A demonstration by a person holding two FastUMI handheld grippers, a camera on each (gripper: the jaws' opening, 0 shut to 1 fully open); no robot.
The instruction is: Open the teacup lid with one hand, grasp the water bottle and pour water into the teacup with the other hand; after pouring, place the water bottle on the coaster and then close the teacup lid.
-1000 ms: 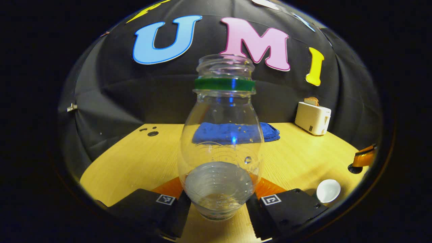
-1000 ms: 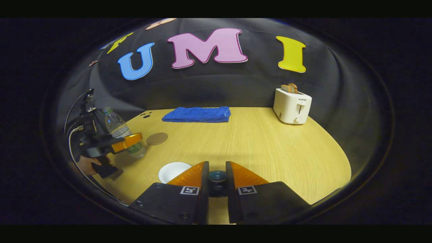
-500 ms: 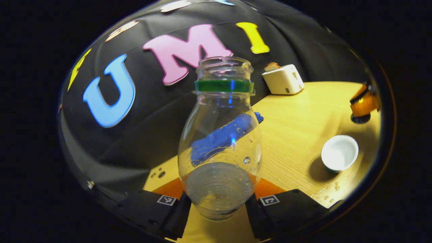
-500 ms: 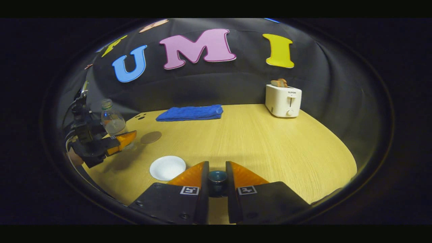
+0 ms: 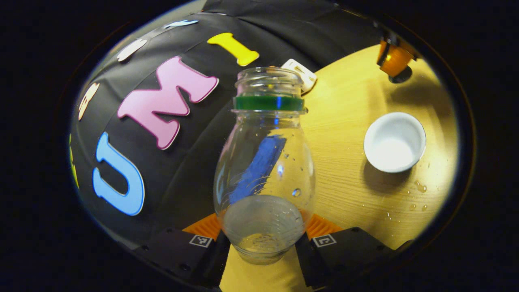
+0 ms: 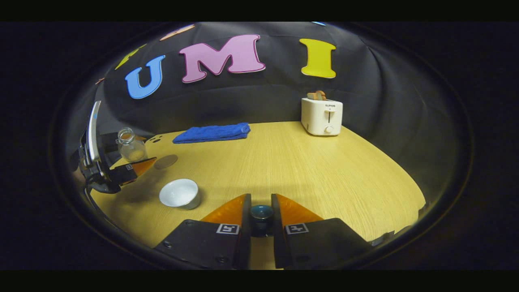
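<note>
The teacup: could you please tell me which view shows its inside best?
The left gripper view: it looks down into the open teacup, showing its white interior. The right gripper view shows the cup smaller, seen from the side.

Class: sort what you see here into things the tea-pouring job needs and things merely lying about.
Needed: water bottle in left gripper; teacup, open; teacup lid in right gripper; coaster.

Lying about: blue towel; toaster.
</note>
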